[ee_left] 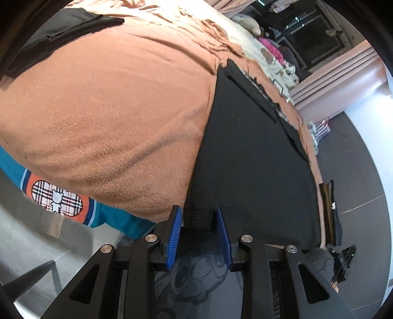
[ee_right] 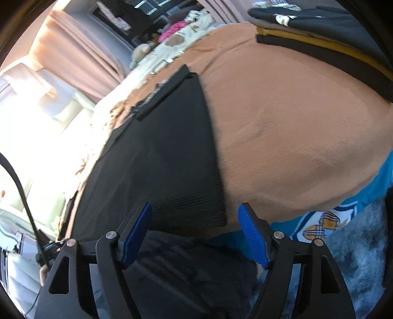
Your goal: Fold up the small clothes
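The left gripper [ee_left: 199, 218] jaws pinch the near hem of the black garment [ee_left: 250, 157]; the right gripper [ee_right: 195, 216] jaws stand open at its other corner. It lies flat on the orange blanket [ee_left: 110, 110], fold seemingly unfinished.

An orange-brown fleece blanket [ee_left: 118, 103] is covering the bed. Pink curtains [ee_right: 73, 56] are hanging beside a bright window. A cream patterned quilt [ee_left: 267, 59] is lying at the bed's far end, with a plush toy [ee_left: 248, 22] resting on it.
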`<state>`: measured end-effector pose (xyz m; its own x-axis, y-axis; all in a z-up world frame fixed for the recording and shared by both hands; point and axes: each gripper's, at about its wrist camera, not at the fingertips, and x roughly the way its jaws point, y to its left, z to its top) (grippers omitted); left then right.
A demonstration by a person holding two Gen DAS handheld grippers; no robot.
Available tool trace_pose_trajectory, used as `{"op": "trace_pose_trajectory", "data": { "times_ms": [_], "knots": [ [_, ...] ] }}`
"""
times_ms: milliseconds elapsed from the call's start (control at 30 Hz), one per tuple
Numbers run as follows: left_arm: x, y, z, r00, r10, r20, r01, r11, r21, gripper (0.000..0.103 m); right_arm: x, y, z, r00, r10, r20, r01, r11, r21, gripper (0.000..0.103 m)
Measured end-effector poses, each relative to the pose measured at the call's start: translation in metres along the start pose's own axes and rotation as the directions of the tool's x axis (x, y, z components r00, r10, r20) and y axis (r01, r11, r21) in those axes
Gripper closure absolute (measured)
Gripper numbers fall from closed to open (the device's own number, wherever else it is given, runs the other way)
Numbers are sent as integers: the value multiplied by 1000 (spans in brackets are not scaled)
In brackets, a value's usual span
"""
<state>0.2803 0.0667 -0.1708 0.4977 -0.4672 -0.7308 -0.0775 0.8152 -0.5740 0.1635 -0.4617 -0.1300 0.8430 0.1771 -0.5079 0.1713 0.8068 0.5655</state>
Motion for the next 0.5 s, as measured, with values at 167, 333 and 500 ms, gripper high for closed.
{"op": "trace_pose_trajectory", "data": {
  "times_ms": [167, 333, 500],
  "knots": [
    [10, 4, -2, 1000, -1, 0, 1, 1000, -21, 70, -10, -10, -7, 998, -4, 57, 2, 1000, 31, 24],
    [12, 5, -3, 1000, -5, 9, 6, 1000, -25, 64, -24, 1, -13, 988, -75, 138, 82, 996, -46, 23],
    [12, 4, -3, 1000, -6, 18, 7, 999, -34, 63, -24, -9, -21, 983, -141, 115, 147, 988, -44, 23]
  ]
}}
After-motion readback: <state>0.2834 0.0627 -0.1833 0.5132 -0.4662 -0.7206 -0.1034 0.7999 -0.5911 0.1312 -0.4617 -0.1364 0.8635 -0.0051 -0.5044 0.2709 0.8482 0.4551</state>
